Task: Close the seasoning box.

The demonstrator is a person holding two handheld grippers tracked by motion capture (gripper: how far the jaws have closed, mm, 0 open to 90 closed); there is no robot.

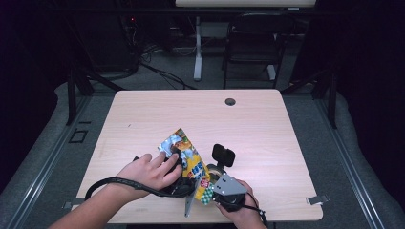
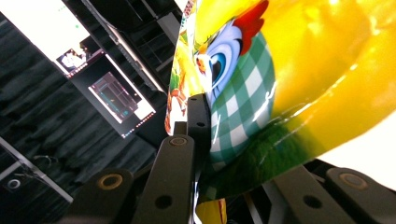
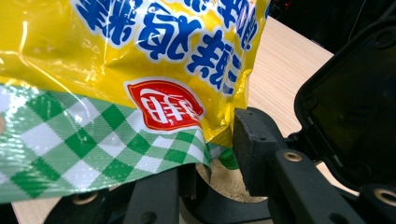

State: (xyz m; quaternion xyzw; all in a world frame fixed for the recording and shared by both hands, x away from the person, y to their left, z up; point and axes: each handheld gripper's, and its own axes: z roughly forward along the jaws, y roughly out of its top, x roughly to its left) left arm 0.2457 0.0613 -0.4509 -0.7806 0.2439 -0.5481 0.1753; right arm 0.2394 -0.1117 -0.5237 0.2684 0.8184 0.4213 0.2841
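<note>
Glossy yellow foil makes up the snack bag (image 1: 187,160), which is held up off the tabletop (image 1: 267,129) near its front edge, between the two hands. The left gripper (image 1: 177,164) clamps the bag from the side; in the left gripper view its fingers (image 2: 198,123) press on the green-checked part of the bag (image 2: 261,93). The right gripper (image 1: 220,162) sits just right of the bag's lower end; in the right gripper view its fingers (image 3: 254,154) stand at a middling width beside the checked corner of the bag (image 3: 116,84), and I cannot tell whether they pinch it.

The film looks slick, so it may slide out of the left fingers if the hands pull apart. A hard tug at the seam beside the right gripper could burst the bag and scatter its contents over the tabletop.
</note>
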